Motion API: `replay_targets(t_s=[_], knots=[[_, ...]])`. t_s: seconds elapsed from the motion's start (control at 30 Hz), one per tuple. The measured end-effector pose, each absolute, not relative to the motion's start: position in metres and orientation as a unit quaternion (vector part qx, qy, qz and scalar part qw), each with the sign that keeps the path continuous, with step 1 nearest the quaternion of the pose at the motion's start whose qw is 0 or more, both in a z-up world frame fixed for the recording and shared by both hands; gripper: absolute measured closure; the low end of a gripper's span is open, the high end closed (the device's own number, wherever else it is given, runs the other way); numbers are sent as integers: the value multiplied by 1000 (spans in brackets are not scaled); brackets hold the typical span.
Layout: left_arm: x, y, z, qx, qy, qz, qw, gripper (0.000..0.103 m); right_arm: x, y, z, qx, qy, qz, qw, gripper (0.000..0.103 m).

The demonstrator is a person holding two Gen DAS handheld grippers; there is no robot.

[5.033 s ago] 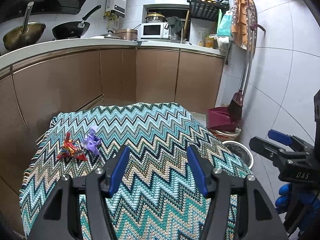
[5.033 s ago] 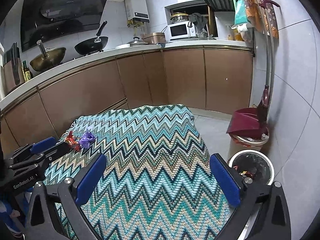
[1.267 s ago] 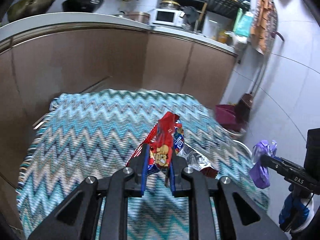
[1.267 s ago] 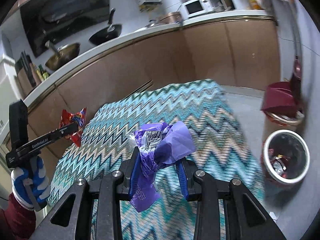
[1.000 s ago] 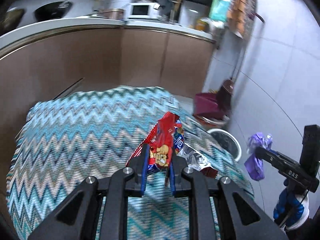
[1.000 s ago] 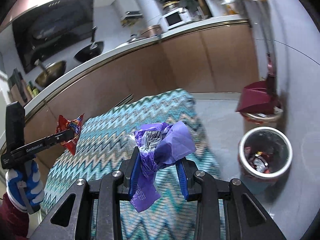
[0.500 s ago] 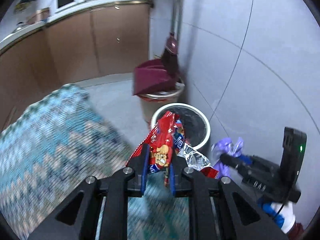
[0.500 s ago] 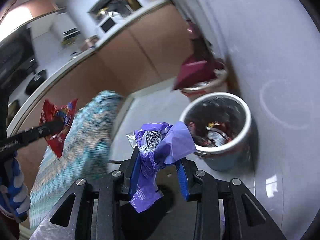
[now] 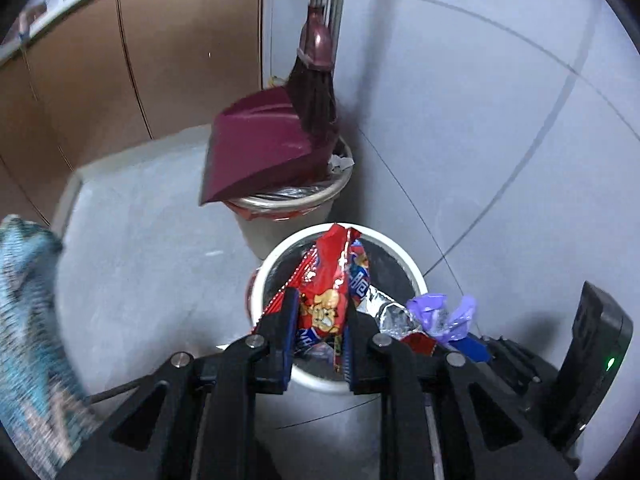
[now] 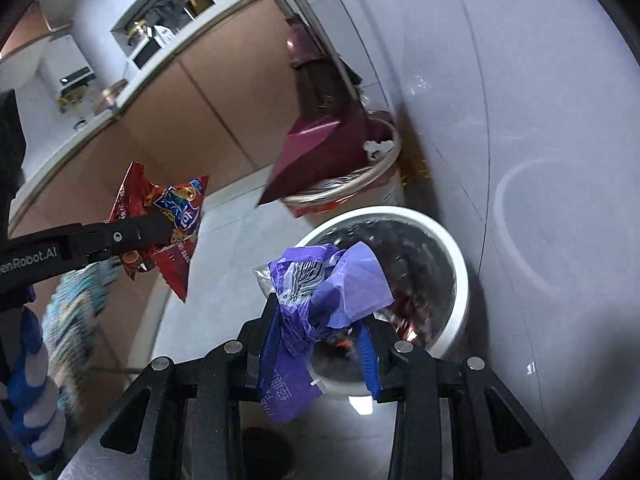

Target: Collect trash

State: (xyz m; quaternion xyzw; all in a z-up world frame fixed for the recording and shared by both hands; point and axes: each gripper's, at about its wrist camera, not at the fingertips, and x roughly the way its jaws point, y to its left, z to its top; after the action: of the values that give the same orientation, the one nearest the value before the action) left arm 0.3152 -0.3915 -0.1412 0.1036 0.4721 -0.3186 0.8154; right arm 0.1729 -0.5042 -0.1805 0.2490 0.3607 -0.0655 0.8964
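Left tongs (image 9: 319,332) pinch red wrapper (image 9: 329,280); right tongs (image 10: 320,344) pinch purple wrapper (image 10: 320,292).

Red snack wrapper (image 9: 326,280), purple wrapper (image 10: 320,292). White-rimmed bin (image 10: 454,264); behind it, maroon dustpan (image 9: 256,152). Teal zigzag cloth (image 9: 24,312) left of the bin

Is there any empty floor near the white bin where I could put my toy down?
Bare grey floor lies left of the white bin, between it and the brown cabinets. It is crowded behind the bin, where a second bin holds a maroon dustpan, and over the white bin's mouth, where both sets of jaws hold the red wrapper and purple wrapper.
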Motion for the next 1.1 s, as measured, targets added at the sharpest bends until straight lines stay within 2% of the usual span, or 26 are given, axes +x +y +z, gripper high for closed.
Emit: replay_targets(t_s=[0.1, 0.17, 0.2, 0.3, 0.5, 0.73, 0.97, 1.0, 1.07, 1.1], knots=[[334, -407, -157, 91, 485, -320, 809, 75, 191, -514, -193, 234, 375, -80, 893, 67], [344, -413, -166, 81, 496, -320, 803, 64, 197, -517, -200, 227, 385, -88, 890, 60], [347, -414, -169, 76, 499, -320, 802, 63, 199, -519, -204, 223, 391, -92, 888, 53], [350, -413, -171, 62, 503, -325, 798, 63, 205, -526, -211, 219, 399, -97, 885, 46], [340, -398, -154, 46, 489, -328, 807, 62, 198, -523, -204, 215, 399, -105, 885, 43], [322, -377, -118, 36, 471, -324, 819, 62, 169, -499, -168, 197, 377, -115, 898, 38], [275, -323, -71, 31, 432, -305, 848, 62, 133, -470, -120, 182, 354, -115, 910, 35], [268, -315, -66, 33, 427, -299, 853, 61, 127, -463, -110, 177, 349, -111, 914, 33], [250, -293, -53, 37, 411, -281, 866, 52, 121, -454, -96, 172, 341, -104, 918, 29], [242, -284, -48, 38, 403, -275, 872, 52, 117, -447, -88, 169, 337, -99, 921, 27]])
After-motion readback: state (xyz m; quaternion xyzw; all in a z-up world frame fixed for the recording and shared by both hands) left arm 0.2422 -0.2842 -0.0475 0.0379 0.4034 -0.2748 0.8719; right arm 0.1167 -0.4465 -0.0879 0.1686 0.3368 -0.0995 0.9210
